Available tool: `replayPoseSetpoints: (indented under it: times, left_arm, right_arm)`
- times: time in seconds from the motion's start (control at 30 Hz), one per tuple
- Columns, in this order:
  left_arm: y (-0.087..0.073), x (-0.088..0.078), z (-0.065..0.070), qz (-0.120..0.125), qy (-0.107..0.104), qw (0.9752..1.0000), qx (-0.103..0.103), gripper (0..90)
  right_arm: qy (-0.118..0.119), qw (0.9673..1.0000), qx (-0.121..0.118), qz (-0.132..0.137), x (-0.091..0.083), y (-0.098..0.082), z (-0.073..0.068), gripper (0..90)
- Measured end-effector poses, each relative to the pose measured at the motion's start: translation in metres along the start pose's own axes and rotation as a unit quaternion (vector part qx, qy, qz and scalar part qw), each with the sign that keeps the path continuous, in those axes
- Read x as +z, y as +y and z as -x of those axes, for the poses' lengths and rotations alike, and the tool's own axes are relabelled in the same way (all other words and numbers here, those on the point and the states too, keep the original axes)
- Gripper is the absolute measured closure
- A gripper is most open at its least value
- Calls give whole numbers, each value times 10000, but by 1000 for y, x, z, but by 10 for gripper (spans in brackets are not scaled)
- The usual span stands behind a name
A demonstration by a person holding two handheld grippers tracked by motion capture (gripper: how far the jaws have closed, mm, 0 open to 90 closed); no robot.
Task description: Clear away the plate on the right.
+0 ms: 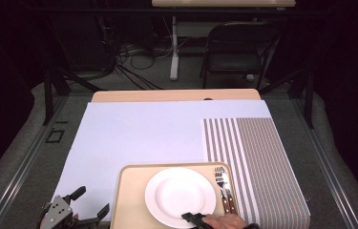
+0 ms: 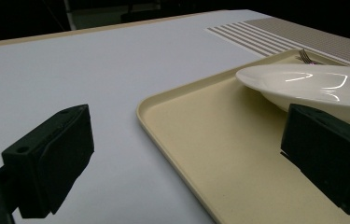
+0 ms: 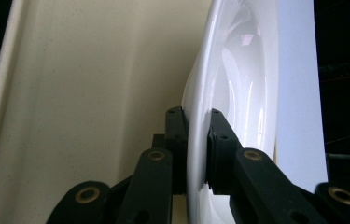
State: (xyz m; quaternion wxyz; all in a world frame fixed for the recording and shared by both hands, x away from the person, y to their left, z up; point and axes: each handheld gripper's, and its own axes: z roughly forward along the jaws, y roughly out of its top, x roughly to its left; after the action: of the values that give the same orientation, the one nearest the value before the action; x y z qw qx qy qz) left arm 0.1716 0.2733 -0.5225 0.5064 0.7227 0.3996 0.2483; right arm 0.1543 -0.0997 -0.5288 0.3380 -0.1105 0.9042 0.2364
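A white plate (image 1: 179,196) sits on a beige tray (image 1: 130,200) at the near edge of the table. My right gripper (image 1: 192,218) is shut on the plate's near rim (image 3: 196,140), one jaw under the rim and one over it. A fork (image 1: 220,177) and a wooden-handled knife lie on the tray to the right of the plate. My left gripper (image 1: 88,205) rests open at the tray's left edge; in the left gripper view its jaws straddle the tray's corner (image 2: 163,116) with the plate (image 2: 312,86) just beyond the right jaw.
A striped placemat (image 1: 255,162) lies on the right of the pale blue table cover (image 1: 138,133). Beyond the table stand a folding chair (image 1: 238,47) and a table leg with cables on the floor.
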Motion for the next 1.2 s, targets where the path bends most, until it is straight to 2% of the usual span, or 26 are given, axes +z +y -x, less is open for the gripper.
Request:
replayPoseSetpoints:
  times: [0.37, 0.67, 0.8, 0.97, 1.0, 1.13, 1.2]
  left_arm:
    - [0, 0, 0, -1, -3, 10000, 3, 29]
    - [0, -1, 0, -3, -3, 10000, 2, 29]
    - [0, 0, 0, 4, -6, 10000, 19, 29]
    - [0, -1, 0, -8, -6, 10000, 5, 30]
    - [0, -1, 0, -1, -3, 10000, 10, 29]
    - [0, 0, 1, 10, -15, 10000, -13, 29]
    - [0, 1, 1, 2, -12, 10000, 4, 29]
  right_arm:
    - [41, 10000, -18, -48, 4, 2, -2, 823]
    - [48, 9997, -219, -92, 7, 6, -8, 824]
    - [52, 9997, -231, -57, 8, 6, -10, 816]
    - [269, 9993, -248, -120, 12, 4, -12, 793]
    - [293, 9992, -215, -189, 11, 3, -13, 788]
    - [343, 9993, -142, -106, 13, 0, -13, 775]
    - [385, 9992, 8, -120, 12, -2, -12, 764]
